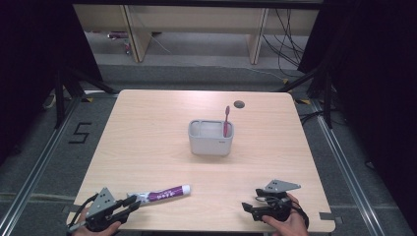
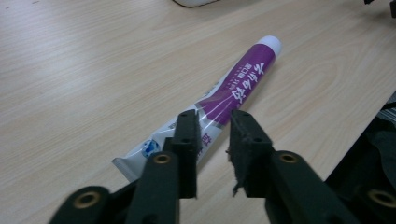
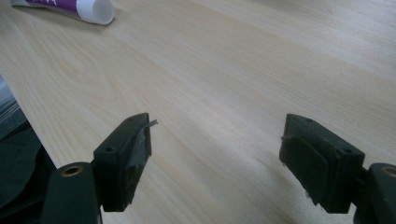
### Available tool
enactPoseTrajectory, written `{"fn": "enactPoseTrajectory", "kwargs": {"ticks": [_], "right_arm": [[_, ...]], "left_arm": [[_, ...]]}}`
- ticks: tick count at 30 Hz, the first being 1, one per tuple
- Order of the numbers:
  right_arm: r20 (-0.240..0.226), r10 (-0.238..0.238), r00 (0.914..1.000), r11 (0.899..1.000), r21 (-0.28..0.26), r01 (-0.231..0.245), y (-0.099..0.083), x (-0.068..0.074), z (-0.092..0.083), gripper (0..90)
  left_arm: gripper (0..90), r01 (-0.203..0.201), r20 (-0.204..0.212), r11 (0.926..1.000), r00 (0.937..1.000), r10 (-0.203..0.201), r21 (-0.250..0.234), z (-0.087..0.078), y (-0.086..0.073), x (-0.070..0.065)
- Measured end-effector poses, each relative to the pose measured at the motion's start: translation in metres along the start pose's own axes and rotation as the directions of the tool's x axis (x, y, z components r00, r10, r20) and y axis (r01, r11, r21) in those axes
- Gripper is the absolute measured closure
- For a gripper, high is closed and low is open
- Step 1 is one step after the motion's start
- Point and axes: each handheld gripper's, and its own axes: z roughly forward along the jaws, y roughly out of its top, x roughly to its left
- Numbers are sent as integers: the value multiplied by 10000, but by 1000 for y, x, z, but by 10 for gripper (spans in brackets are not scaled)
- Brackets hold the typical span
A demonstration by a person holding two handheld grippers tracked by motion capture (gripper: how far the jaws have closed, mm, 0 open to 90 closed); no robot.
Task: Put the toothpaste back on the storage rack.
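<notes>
The tube (image 2: 219, 105) lay flat near the table's (image 1: 147, 132) front edge, purple and white with a white cap, its crimped tail between the left gripper's (image 2: 212, 122) narrowed jaws (contact with the pads unclear). It looked light, soft and slippery, best pinched mid-body; the right gripper (image 3: 217, 140) gaped empty.

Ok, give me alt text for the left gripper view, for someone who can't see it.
A purple and white toothpaste tube lies on a light wooden table, its flat crimped end nearest the camera. The left gripper has its two black jaws narrowly parted over that end, with a gap visible between them.
</notes>
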Motion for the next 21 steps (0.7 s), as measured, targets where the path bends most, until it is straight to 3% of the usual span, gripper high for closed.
{"fn": "enactPoseTrajectory", "kwargs": {"ticks": [1, 2, 3, 4, 5, 6, 7, 12, 13, 15, 16, 19, 21], "right_arm": [[-107, -31, 9999, 10000, -39, 31, 0, -1, 0, 252], [-14, -160, 9999, 9999, -64, 160, 0, -1, -1, 252], [-125, 54, 9999, 10000, -24, -55, 0, 0, 0, 252], [-55, -156, 9999, 9999, -75, 156, -1, -2, -1, 253], [-55, -156, 9999, 9999, -75, 156, -1, -2, -1, 253], [-216, 165, 9996, 9998, 73, -163, -1, 1, -1, 253], [-247, -99, 9996, 9999, -29, 98, -1, -2, 0, 255], [-315, -46, 9995, 10000, -12, 46, -2, -2, 1, 256], [-204, 250, 9995, 9997, 52, -249, -2, 1, -1, 256], [-104, -117, 9999, 9999, -73, 117, -2, -1, -1, 256], [-301, 245, 9992, 9997, 64, -243, -2, 1, -2, 256], [-87, -115, 9999, 9999, -48, 115, -2, -2, -2, 256], [-111, -112, 9999, 9999, -67, 111, -2, -2, -2, 256]], "left_arm": [[843, -161, 67, 9998, 9998, 160, 119, 0, 0, -1], [843, -96, 85, 9999, 9999, 95, 90, 0, -1, -3], [869, -213, 121, 9997, 9997, 211, 134, 0, 0, -5], [896, -252, 263, 9996, 9993, 248, 159, 1, 0, -7], [897, -252, 263, 9996, 9993, 248, 159, 1, 0, -7], [898, -383, 335, 9989, 9987, 374, 261, 2, -1, -10], [898, -383, 335, 9989, 9987, 374, 261, 2, -1, -10], [898, -637, 372, 9970, 9974, 621, 449, 5, -1, -13], [899, -632, 417, 9967, 9973, 611, 512, 7, -1, -14], [898, -869, 377, 9935, 9957, 843, 739, 8, 0, -14], [899, -674, 408, 9955, 9971, 648, 670, 10, -1, -16], [899, -945, 441, 9912, 9949, 907, 931, 11, 0, -15], [899, -803, 314, 9934, 9965, 780, 815, 13, 0, -16]]}}
